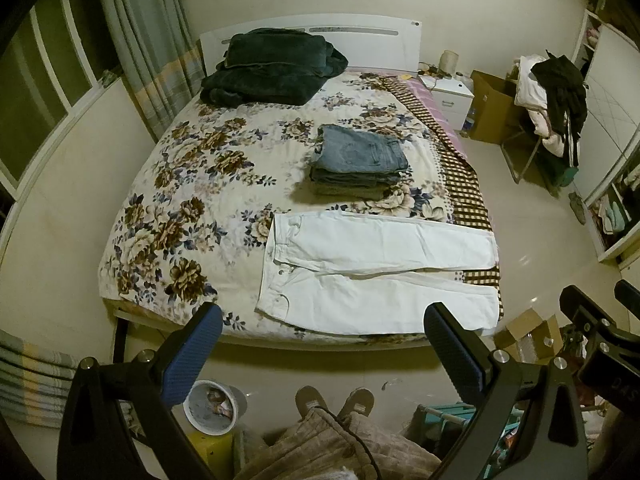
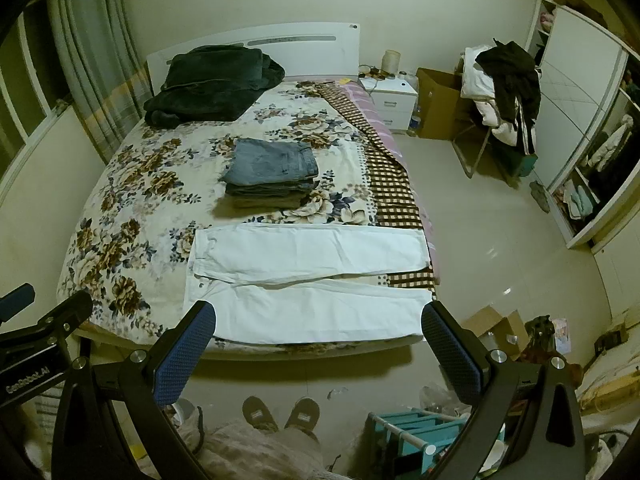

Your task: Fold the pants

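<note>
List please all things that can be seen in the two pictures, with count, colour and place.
pants: 1, white, spread flat at the near edge of the bed, legs to the right
folded stack: 1, blue jeans on top, mid bed behind the pants
blanket: 1, dark green, by the headboard
bed: 1, floral cover, room centre
nightstand: 1, white, right of the headboard
boxes: 2, brown, one beside the nightstand, one on the floor at the bed's near corner
chair: 1, piled with white and black clothes, right side
bucket: 1, white, floor near the feet
slippers: 2, brown, on the person's feet
left gripper: jaws open, above the floor before the bed
right gripper: jaws open, likewise
</note>
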Available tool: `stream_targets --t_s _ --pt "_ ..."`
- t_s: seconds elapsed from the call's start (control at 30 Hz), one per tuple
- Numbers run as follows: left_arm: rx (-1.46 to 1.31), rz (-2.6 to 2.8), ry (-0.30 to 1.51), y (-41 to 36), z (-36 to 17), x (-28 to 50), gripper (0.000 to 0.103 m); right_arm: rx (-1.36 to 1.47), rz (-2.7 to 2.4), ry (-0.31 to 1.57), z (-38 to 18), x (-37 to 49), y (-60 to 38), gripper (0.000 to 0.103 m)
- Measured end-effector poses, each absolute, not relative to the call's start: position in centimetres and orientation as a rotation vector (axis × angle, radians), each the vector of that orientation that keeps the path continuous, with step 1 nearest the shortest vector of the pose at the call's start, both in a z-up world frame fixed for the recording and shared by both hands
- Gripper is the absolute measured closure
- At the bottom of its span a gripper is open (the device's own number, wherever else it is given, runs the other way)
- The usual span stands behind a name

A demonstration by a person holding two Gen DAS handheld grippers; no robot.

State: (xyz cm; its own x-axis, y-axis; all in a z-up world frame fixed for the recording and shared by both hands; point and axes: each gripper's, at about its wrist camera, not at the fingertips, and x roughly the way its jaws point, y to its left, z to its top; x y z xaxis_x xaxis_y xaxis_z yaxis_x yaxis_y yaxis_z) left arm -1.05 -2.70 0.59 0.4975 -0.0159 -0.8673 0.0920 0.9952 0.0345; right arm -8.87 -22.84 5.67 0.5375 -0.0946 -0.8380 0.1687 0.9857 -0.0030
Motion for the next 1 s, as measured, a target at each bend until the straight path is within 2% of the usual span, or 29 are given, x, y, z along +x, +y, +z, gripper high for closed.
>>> stream_targets --t_s 0.13,0.5,0.73,1.0 --pt "0.077 -0.067 1.049 -2.6 0.6 -1.0 0.000 0.089 -0.142 0.999 6.2 -8.5 -20.6 0.000" --pt "0.057 0.013 1.019 -3.5 -1.5 0.4 0.000 0.110 -0.136 1.029 3.2 -7.0 -23.6 0.000" --pt "0.058 0.125 1.010 -4.3 -5.3 6.2 0.000 0.155 -0.181 1.044 -2.4 -0.9 -27.5 0.000" --pt "-0.002 0.211 1.131 -5.0 -13.1 16.0 0.000 0.218 -0.275 1.124 -11.9 10.2 -33.0 0.000"
